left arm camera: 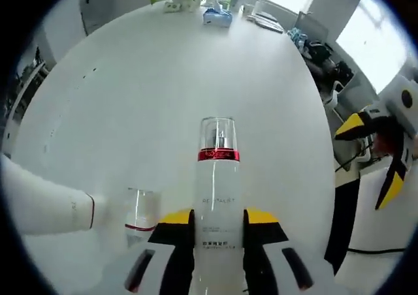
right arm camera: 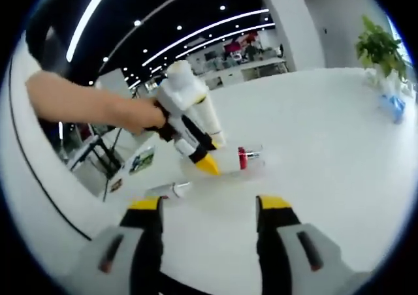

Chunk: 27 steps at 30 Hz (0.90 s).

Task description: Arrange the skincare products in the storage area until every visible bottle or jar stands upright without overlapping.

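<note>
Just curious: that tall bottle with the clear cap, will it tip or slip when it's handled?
Likely tippy: the bottle is tall and narrow. Probably slippery too, since its body looks smooth and glossy where the left gripper clamps it. Its clear cap may pop off.

Two clear-capped bottles, perhaps one white tube.

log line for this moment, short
left tool: shut on spray bottle | right tool: open, empty | white tube: lying on table

Daylight from windows washed the white table nearly shadowless in the left gripper view; the right gripper view was softly blurred, ceiling strip lights glowing above the table; fisheye distortion bent both views' edges.
</note>
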Available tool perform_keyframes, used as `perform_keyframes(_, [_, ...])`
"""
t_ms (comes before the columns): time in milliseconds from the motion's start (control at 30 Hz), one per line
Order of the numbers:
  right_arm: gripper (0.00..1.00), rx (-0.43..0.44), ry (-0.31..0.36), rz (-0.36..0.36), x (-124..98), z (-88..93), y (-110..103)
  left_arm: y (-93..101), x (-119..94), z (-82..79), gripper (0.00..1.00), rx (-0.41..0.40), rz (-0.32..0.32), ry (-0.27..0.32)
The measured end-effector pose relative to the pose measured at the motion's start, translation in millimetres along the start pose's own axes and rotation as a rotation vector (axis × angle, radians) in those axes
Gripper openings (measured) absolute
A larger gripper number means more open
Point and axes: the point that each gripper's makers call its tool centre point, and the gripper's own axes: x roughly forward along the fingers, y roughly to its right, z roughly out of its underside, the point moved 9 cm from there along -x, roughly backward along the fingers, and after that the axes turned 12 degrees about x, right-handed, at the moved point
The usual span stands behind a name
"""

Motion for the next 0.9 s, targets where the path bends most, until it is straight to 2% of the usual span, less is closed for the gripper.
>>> perform_keyframes(67, [0.58, 0.094, -0.004, -0.023, 4, 1.2, 3, 3.8, -1, -0.7, 0.25, -0.038, 0.018, 0.025])
perform_keyframes(233, [0.62, 0.267, 0.013, -0.069, 12, 2.6, 9, 15.0, -4, -2.3, 0.25, -0.120, 0.064, 0.100])
perform_keyframes(300, [0.64, 0.400, 0.030, -0.111, 17, 2.6, 14, 20.0, -4, -2.5, 0.25, -0.150, 0.081, 0.130])
perform_keyframes(333, [0.65, 0.499, 0.028, -0.163, 21, 3.6, 17, 24.5, -5, -2.3, 0.25, -0.171, 0.096, 0.139])
perform_keyframes(400, [0.69, 0.670, 0.038, -0.190, 27, 4.3, 23, 31.1, -4, -2.4, 0.25, -0.194, 0.123, 0.167])
perform_keyframes(433, [0.71, 0.772, 0.088, -0.209, 31, 1.9, 29, 35.6, -4, -2.5, 0.25, -0.196, 0.131, 0.186])
perform_keyframes(467, [0.71, 0.867, 0.108, -0.231, 35, 0.5, 34, 41.2, -3, -2.8, 0.25, -0.182, 0.140, 0.198])
perform_keyframes(533, [0.71, 0.917, 0.131, -0.225, 40, -0.5, 39, 49.6, -3, -2.9, 0.25, -0.189, 0.159, 0.204])
perform_keyframes(600, [0.70, 0.912, 0.121, -0.211, 44, -0.4, 42, 55.3, -4, -3.6, 0.25, -0.183, 0.166, 0.211])
perform_keyframes(700, [0.62, 0.916, 0.107, -0.193, 47, -1.7, 41, 62.2, -6, -5.0, 0.25, -0.195, 0.179, 0.237])
perform_keyframes(767, [0.61, 0.907, 0.101, -0.168, 48, -3.7, 40, 69.6, -10, -7.6, 0.25, -0.194, 0.179, 0.269])
perform_keyframes(900, [0.57, 0.898, 0.090, -0.164, 52, -7.8, 38, 76.8, -14, -11.3, 0.25, -0.198, 0.176, 0.301])
